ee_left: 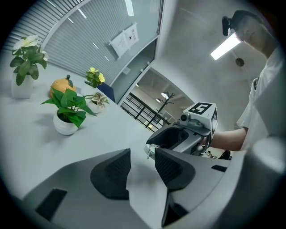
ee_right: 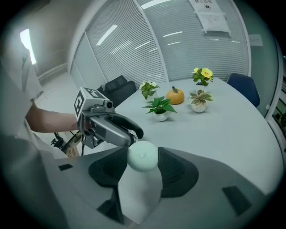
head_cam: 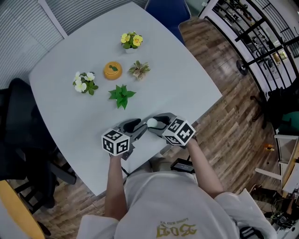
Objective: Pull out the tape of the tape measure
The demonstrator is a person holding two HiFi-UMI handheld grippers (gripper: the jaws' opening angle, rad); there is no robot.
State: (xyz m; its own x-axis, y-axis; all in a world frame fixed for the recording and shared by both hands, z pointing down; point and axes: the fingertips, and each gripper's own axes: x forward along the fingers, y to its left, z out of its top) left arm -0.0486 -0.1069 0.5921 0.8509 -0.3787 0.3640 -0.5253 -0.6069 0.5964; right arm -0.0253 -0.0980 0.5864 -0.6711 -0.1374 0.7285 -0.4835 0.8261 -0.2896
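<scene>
— Gripping what, that right gripper (ee_right: 142,162)?
— Its jaws are pressed on a round, pale green tape measure (head_cam: 152,123), one pad on each side of the case. It hangs over the near edge of the white table (head_cam: 187,79).
— And the left gripper (ee_left: 142,155)?
— Its jaws stand apart and point at the right one from the side. A small white tab (ee_left: 149,152), the tape's end, shows at their tips, just beside one pad. Whether that pad touches it I cannot tell.
— How close are the two?
— Very. In the right gripper view the left one's dark tips end just beside the case's upper left edge.
— What stands ahead of them?
— Nearest is a green leafy plant (head_cam: 121,96) in a white pot, well apart from the jaws. Behind it sits an orange pumpkin ornament (head_cam: 112,70), with a white-flowered plant (head_cam: 84,82) to its left and a variegated plant (head_cam: 139,69) to its right. Farthest is a yellow-flowered plant (head_cam: 131,41). All stand upright.
— And off the table?
— A blue chair (head_cam: 168,11) stands at the far corner and a black chair (head_cam: 18,121) on the left. A wooden floor (head_cam: 233,126) shows on the right. The person's forearms reach in from the near edge.
</scene>
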